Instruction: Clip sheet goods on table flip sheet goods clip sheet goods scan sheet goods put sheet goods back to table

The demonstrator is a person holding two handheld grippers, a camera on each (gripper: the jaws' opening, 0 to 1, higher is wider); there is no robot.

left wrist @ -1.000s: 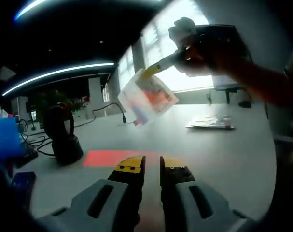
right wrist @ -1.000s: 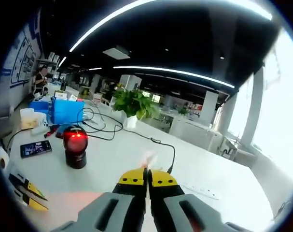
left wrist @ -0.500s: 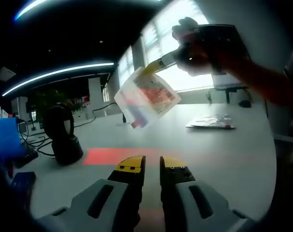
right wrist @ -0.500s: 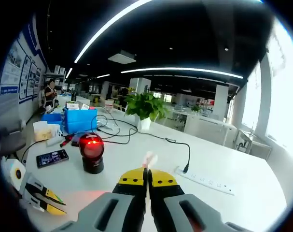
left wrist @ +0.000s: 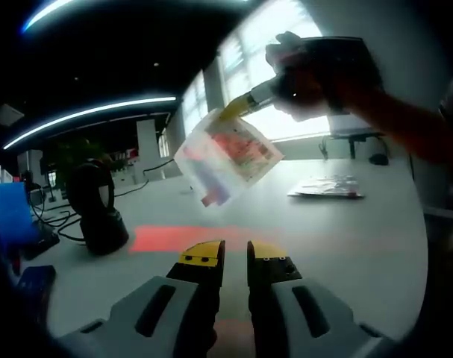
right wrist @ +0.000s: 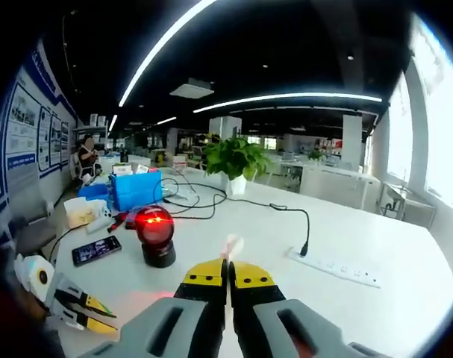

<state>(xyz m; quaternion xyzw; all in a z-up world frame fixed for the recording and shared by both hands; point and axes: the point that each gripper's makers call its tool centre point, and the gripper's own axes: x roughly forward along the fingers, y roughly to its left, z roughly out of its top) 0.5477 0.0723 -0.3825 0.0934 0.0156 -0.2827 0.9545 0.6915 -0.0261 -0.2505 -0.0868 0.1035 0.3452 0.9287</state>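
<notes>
Your right gripper (right wrist: 227, 270) has its jaws pressed together on a pale sheet edge (right wrist: 230, 246). Beyond it, the scanner (right wrist: 156, 233) glows red on the white table (right wrist: 375, 313), a phone (right wrist: 96, 250) just beside it.

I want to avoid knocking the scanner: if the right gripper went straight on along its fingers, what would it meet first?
Probably bare table, not the scanner, which stands left of that line. The right gripper is shut on the sheet goods; the potted plant lies farther ahead. Depth is uncertain.

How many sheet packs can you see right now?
2. One sheet pack hangs in the air, clipped by the right gripper. Another sheet pack lies flat on the table further back. More may lie outside the views.
</notes>
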